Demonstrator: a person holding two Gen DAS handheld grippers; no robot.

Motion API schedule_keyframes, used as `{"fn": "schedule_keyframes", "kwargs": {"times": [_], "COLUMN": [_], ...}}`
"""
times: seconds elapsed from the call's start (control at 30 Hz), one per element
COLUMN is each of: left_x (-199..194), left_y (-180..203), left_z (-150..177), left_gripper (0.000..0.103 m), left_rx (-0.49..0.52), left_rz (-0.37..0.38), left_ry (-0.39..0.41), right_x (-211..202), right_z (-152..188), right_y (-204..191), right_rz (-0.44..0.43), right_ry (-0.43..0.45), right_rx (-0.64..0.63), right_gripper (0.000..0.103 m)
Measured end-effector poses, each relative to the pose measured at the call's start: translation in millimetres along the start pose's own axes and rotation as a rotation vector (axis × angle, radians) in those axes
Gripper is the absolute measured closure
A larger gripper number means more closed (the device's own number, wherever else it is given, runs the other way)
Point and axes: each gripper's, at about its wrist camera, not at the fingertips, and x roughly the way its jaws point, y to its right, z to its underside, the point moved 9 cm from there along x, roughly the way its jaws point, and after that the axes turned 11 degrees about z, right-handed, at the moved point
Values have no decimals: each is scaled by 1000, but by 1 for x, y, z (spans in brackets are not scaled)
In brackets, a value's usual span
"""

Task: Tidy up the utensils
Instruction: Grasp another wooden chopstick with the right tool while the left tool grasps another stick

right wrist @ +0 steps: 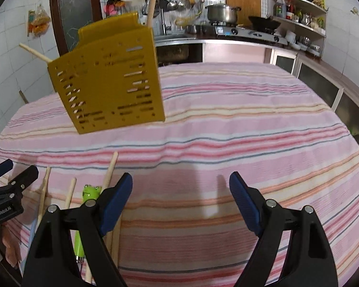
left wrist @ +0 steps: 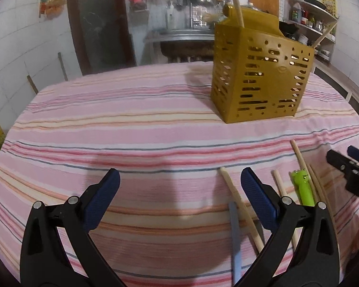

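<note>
1. While both grippers hang over the near edge of the table [left wrist: 136,124], neither has hold of anything: the left gripper [left wrist: 179,179] stands wide open over bare striped cloth, and the right gripper [right wrist: 180,184] is spread just as wide, with nothing between its blue pads.
2. On the far half of the table stands the yellow slotted utensil holder [left wrist: 258,76]; two pale wooden sticks lean out of its top, and the upper end of one is cut off by the frame edge.
3. What else the holder contains cannot be made out; only pale slivers show through its slots.
4. Loose utensils lie near, between the two grippers: several wooden chopsticks [left wrist: 237,196], a green frog-headed piece [left wrist: 304,186] and a blue-grey flat handle [left wrist: 234,234].
5. Their near ends are hidden under the left gripper's right finger, so their full length and exact count cannot be told.
6. From the right wrist view, the same cluster sits at the left, partly covered by that gripper's left finger; the frog piece [right wrist: 91,192] shows only its head and a strip of green body.
7. Whether the frog piece is a spoon, fork or pen cannot be told.
8. Far kitchen shelves, hanging ladles and a pot on the stove are blurred and small.
</note>
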Motion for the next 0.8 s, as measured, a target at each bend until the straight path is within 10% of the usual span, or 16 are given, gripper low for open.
{"fn": "schedule_keyframes", "kwargs": {"times": [0.8], "left_x": [26], "left_y": [3], "left_z": [23], "left_gripper": [5], "left_rx": [-26], "left_rz": [10], "left_ry": [-139], "right_x": [-2], "right_z": [20], "right_y": [-22], "right_rz": [9], "right_ry": [-56], "right_rx": [-89], "right_gripper": [21]}}
